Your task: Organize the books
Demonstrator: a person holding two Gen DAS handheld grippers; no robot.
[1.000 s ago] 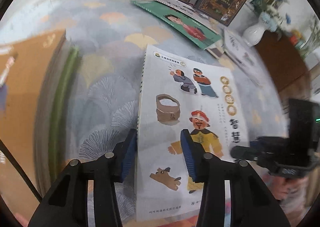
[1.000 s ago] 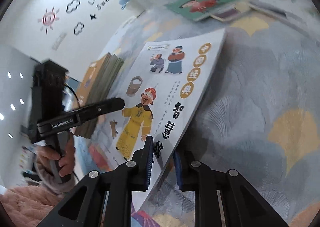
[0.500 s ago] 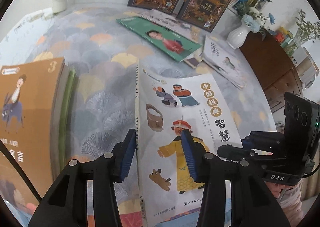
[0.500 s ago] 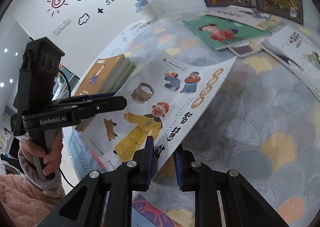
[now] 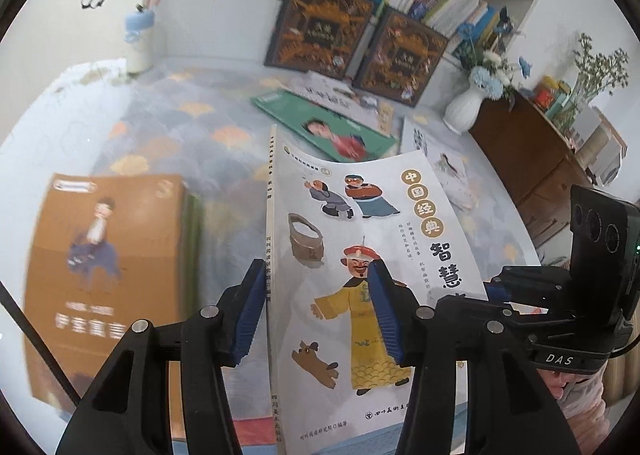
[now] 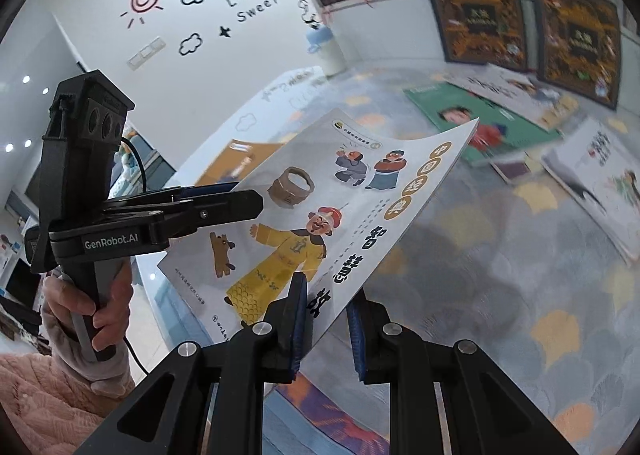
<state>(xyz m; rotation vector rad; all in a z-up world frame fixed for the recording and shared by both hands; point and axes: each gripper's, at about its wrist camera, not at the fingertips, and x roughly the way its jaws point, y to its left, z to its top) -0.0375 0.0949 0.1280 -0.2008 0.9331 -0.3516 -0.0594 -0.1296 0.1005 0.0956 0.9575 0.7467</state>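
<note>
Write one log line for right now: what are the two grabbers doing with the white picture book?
white picture book: lifted off rug | left gripper: jaws opening, around spine edge | right gripper: shut on opposite edge

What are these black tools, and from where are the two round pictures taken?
A person holds a hand gripper in each hand; each carries a wide-angle camera looking along its jaws. From the left gripper you see the right one beside it. The right gripper pinches the edge of a white picture book lifted off the patterned rug. The left jaws are opening around its spine. An orange book stack, a green book and others lie on the rug.
</note>
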